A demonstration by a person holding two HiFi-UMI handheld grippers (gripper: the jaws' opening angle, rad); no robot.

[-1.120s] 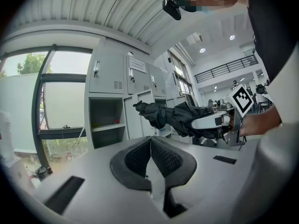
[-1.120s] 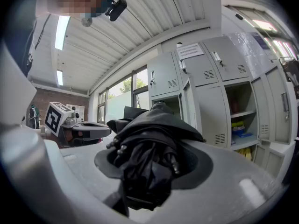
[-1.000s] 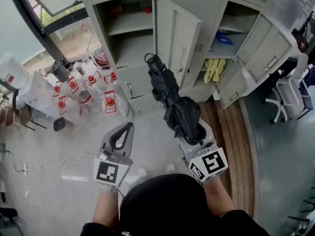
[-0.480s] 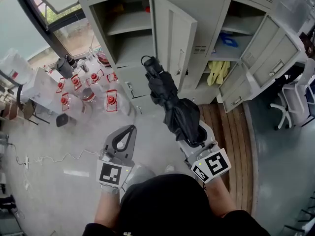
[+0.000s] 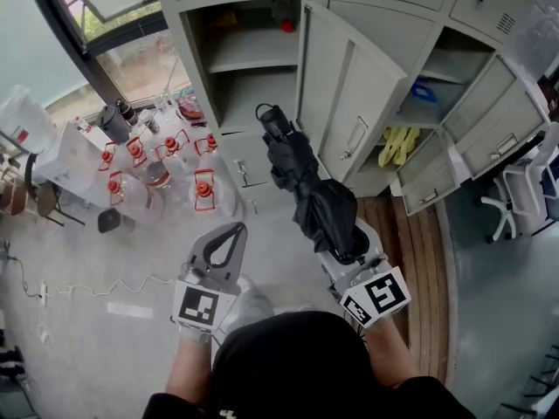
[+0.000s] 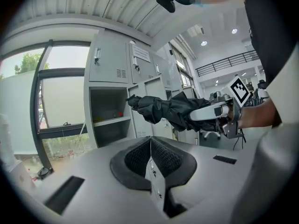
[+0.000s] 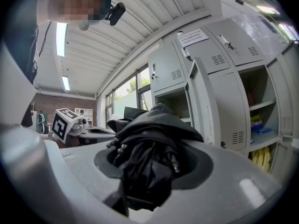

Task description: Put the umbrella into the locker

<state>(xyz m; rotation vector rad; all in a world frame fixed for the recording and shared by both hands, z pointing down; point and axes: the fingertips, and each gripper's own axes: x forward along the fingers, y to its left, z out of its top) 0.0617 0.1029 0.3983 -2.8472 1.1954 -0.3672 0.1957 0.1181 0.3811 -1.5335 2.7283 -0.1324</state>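
Note:
A folded black umbrella [image 5: 301, 177] sticks out forward from my right gripper [image 5: 342, 244], which is shut on its bunched lower end. In the right gripper view the umbrella [image 7: 145, 160] fills the gap between the jaws. Its handle end points at the grey locker [image 5: 196, 68], whose left compartment stands open with a shelf inside and its door [image 5: 349, 103] swung out to the right. My left gripper [image 5: 234, 229] hangs lower left of the umbrella, shut and empty; its pads [image 6: 161, 155] meet in a line. From there the umbrella [image 6: 173, 110] shows level, in front of the open compartment.
Several clear water jugs with red caps [image 5: 203, 190] stand on the floor left of the locker. A small red object [image 5: 288, 26] sits on the upper shelf. Yellow gloves [image 5: 397, 145] lie in an open locker to the right. A wooden strip [image 5: 410, 234] and an office chair [image 5: 524, 190] are at right.
Both grippers have moved toward the lockers, and the open compartment and its door look closer. The umbrella stays in the right gripper; the left stays shut.

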